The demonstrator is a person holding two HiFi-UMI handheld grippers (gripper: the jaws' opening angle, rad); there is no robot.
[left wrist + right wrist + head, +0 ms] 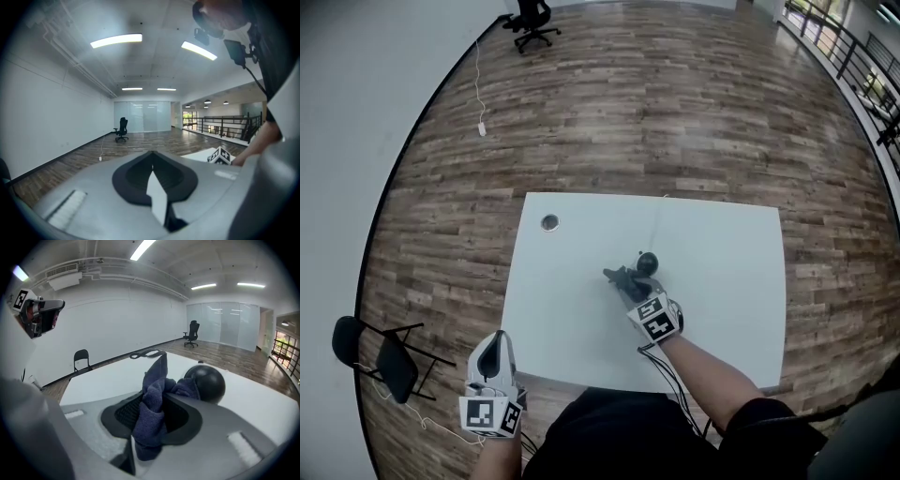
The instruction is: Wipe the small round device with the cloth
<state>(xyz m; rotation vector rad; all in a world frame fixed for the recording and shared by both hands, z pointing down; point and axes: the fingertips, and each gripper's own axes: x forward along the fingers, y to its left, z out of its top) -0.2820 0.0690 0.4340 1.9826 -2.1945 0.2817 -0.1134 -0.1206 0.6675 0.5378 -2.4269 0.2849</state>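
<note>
A small black round device stands near the middle of the white table. In the right gripper view the device sits just beyond the jaws, to the right. My right gripper is shut on a dark blue cloth, which bunches between the jaws and reaches up against the device's left side. From above, the cloth lies right next to the device. My left gripper hangs at the table's near left corner, jaws together with nothing between them, pointing out across the room.
A round grommet hole sits in the table's far left corner. A dark loop of cable lies on the table beyond the cloth. A black folding chair stands on the wood floor to the left; an office chair is far off.
</note>
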